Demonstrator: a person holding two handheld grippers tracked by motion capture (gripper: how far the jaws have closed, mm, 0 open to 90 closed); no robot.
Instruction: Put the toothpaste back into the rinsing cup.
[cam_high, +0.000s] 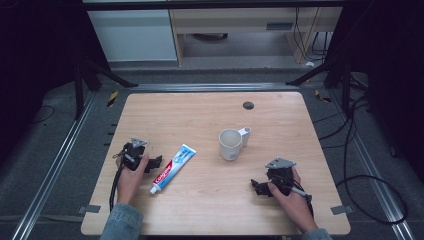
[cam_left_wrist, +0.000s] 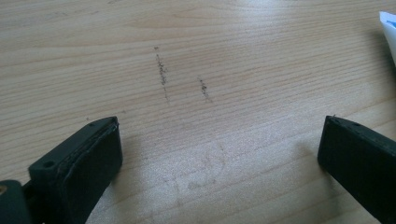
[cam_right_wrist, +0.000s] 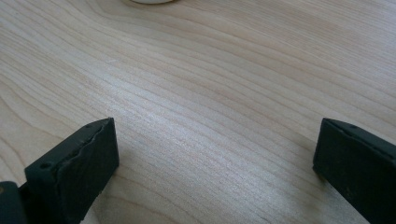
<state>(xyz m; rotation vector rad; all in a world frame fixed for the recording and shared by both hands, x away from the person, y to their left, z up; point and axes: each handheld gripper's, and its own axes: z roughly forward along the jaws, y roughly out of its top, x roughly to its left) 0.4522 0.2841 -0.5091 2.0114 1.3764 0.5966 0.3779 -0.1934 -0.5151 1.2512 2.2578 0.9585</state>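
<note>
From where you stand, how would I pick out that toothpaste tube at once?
Start at the wooden table and find the cream mug near its middle. Look to the mug's left, beside the left hand-held gripper, whose jaws stand open: the toothpaste tube lies there flat and slanted. It is the one long, flat thing, white and blue with a red band and a white cap nearest the person.

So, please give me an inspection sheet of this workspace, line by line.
Surface: wooden table, some dark scuff marks, a round dark grommet near the far edge.
Job's things: toothpaste tube lying flat beside the left claw; white mug upright, ahead of the right claw.
Clutter: nothing seen.
Grippers: both claws open, nothing between the jaws, each held low at the table.
Cables: one trails from each claw; more black cables on the floor at the right.
Surroundings: grey floor, light cabinet behind.
</note>
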